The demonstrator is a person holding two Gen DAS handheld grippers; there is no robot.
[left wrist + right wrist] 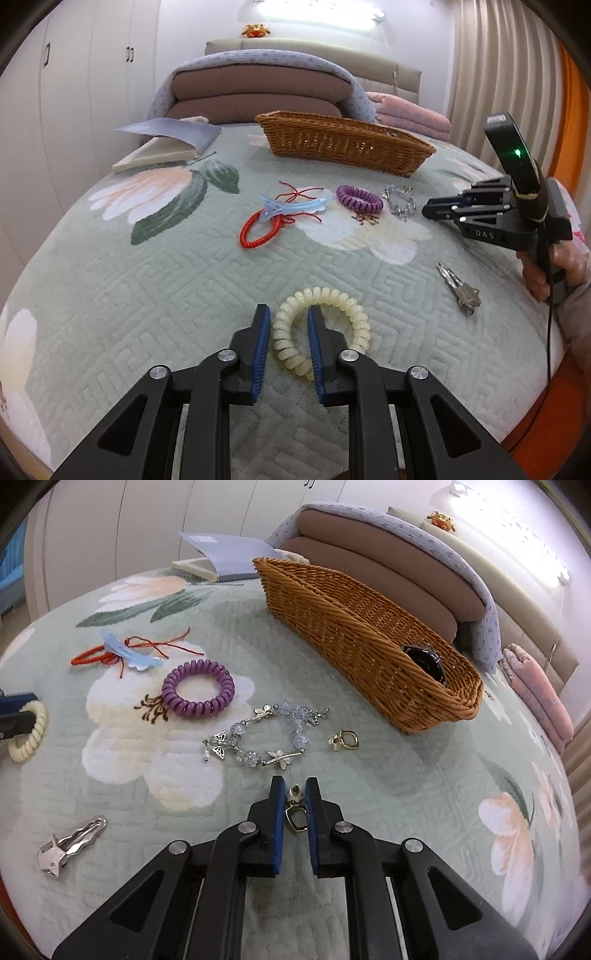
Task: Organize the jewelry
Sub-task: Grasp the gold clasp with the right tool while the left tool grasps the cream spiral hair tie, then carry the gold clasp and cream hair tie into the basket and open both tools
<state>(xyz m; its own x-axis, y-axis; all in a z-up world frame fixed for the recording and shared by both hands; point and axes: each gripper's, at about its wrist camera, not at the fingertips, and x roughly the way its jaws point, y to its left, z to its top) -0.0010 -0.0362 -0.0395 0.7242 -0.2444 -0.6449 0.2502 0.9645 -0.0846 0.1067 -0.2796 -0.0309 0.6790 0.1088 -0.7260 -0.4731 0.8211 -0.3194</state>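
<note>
left wrist view: the left gripper (285, 325) has its jaws clamped on one side of the cream spiral hair tie (320, 329) lying on the bed (147, 280). in the right wrist view, the right gripper (295, 797) has its jaws closed on a gold earring (295, 812); its twin (344, 740) lies near the wicker basket (354, 642), beside the beaded bracelet (264, 740).

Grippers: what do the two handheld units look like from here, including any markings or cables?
Both are black plastic with angular linkage arms, silver pivot screws and blue ribbed pads on the fingers. Seen from the left wrist view, the right gripper carries white "DAS" lettering, a black module on top with a lit green light, tan wrap on its handle and a black cable hanging down. A pale sleeve shows at the wrist.
</note>
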